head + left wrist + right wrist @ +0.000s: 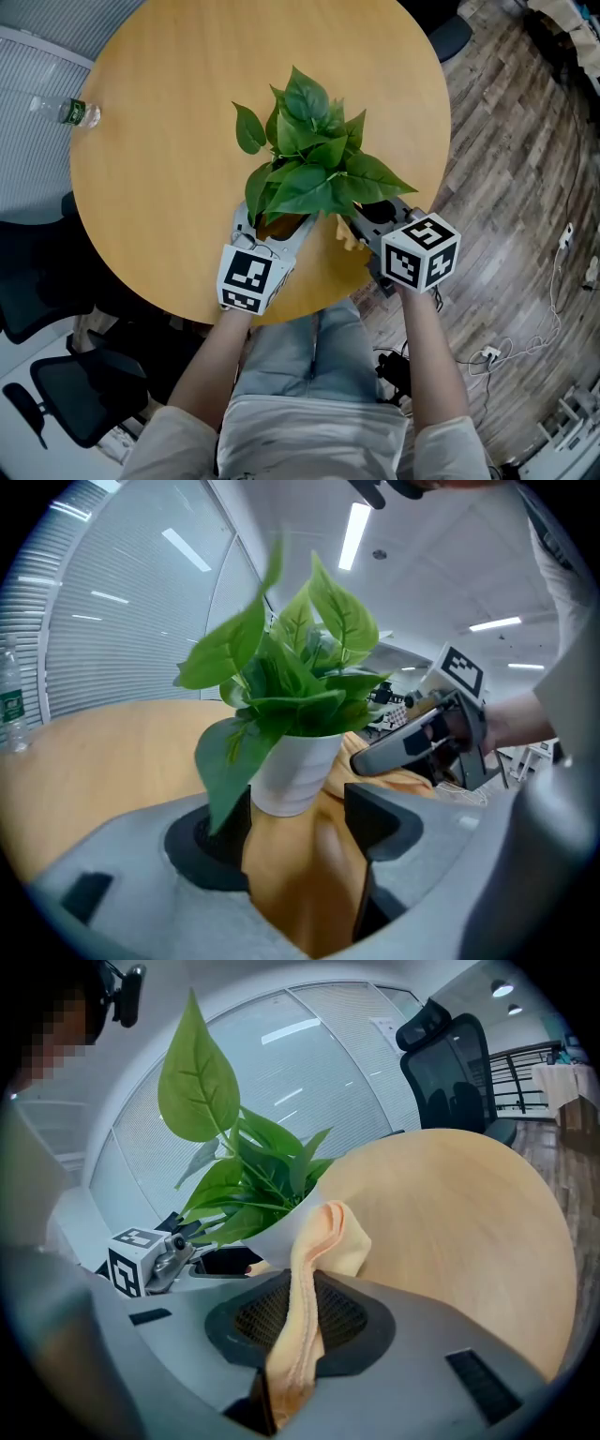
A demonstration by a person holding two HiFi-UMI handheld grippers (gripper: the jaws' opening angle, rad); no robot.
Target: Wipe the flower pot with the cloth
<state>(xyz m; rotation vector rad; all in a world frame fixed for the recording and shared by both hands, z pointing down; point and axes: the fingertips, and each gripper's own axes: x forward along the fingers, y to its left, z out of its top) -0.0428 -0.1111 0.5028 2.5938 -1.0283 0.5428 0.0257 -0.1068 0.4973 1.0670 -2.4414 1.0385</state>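
The white flower pot (295,771) stands by the table's (169,169) near edge, between the left gripper's (296,810) wide, unclamped jaws. The right gripper (302,1283) pinches the peach cloth (328,1237) against it. A hard wipe could topple it.

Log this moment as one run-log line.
left gripper: jaws apart around flower pot, contact unclear | right gripper: shut on cloth, cloth at flower pot side | flower pot: upright on table

The left tool (298,819) and the right tool (302,1327) point forward and down, side by side. The left jaws stand apart; the right jaws clamp the cloth (330,1237).
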